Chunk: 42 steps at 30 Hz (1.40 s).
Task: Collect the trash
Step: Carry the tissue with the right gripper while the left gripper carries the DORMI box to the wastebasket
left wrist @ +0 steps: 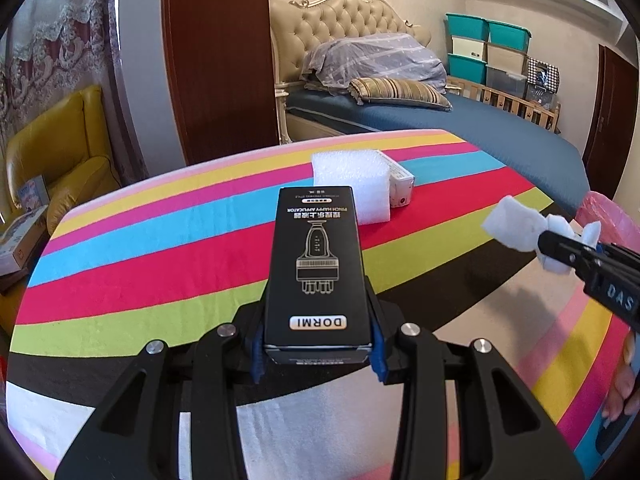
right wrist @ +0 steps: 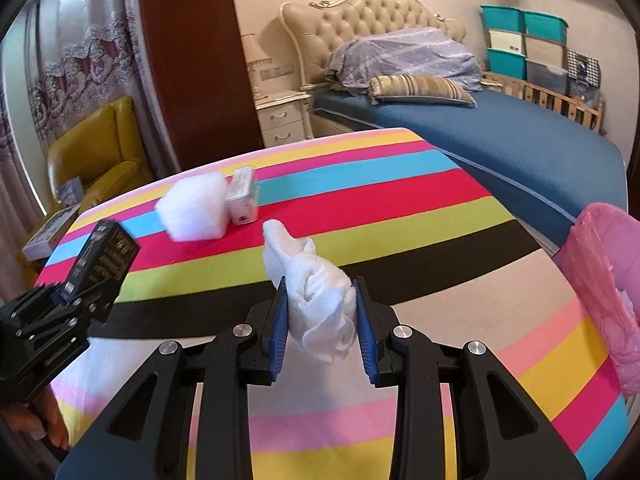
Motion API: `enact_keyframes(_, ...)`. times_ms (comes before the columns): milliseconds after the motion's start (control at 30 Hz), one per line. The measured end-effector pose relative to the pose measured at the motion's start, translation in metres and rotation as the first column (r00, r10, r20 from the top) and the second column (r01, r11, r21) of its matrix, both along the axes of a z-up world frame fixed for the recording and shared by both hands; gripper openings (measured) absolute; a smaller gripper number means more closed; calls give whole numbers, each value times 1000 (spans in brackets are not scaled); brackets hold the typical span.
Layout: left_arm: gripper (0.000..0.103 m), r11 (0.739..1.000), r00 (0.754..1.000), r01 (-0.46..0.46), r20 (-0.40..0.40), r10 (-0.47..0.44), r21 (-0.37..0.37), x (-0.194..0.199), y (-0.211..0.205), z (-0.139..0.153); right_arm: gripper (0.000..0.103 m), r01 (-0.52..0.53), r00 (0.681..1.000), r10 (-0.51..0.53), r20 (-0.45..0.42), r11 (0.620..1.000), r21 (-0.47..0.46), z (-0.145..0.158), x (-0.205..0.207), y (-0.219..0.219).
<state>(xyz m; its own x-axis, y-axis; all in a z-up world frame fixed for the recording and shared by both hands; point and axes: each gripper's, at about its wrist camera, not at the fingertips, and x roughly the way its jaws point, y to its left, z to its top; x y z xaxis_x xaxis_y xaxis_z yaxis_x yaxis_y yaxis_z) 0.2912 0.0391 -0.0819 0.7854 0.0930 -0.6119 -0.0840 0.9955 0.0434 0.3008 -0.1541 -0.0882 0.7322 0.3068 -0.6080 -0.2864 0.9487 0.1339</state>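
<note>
My left gripper (left wrist: 318, 354) is shut on a black box (left wrist: 318, 272) with a white line drawing and the word DORMI, held above the striped cloth. In the right wrist view the same black box (right wrist: 102, 258) and left gripper (right wrist: 78, 294) show at the far left. My right gripper (right wrist: 322, 320) is shut on a crumpled white tissue (right wrist: 316, 292). From the left wrist view that tissue (left wrist: 520, 226) sticks out of the right gripper (left wrist: 560, 246) at the right edge. A white foam block (left wrist: 352, 186) (right wrist: 194, 210) and a small white carton (left wrist: 400, 184) (right wrist: 242, 200) lie on the cloth.
The striped cloth (right wrist: 380, 208) covers a table. A bin lined with a pink bag (right wrist: 604, 276) (left wrist: 608, 220) stands at the table's right edge. Beyond it are a blue bed (right wrist: 500, 140), a nightstand (right wrist: 282, 114), a yellow armchair (left wrist: 60, 148) and stacked storage boxes (right wrist: 524, 44).
</note>
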Motion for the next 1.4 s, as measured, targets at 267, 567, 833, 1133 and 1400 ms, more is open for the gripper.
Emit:
enact_keyframes(267,38,1000,999,3,45,-4,18,-8,-1,5,31,-33,999,33,-3,999,11,1,-19,4)
enact_keyframes(567,38,999,997,54,55,-54,-1,-22,-16,8,31,-40,999,40,-1,999,33,5,-37,-8)
enact_keyframes(833,38,988,987,154,45,-154,-8,-31,-49,13,31,-1,1000,0,7,998,57,10,-47,-35)
enact_keyframes(1133,38,967,967,254,28,-254,5,-31,-86,12,31,44,999,-46,24,997,68,15,-58,-65)
enact_keyframes(1400,38,948,948,318,19,-319,13,-25,-116,11,31,109,993,-112,39,991,80,18,-65,-102)
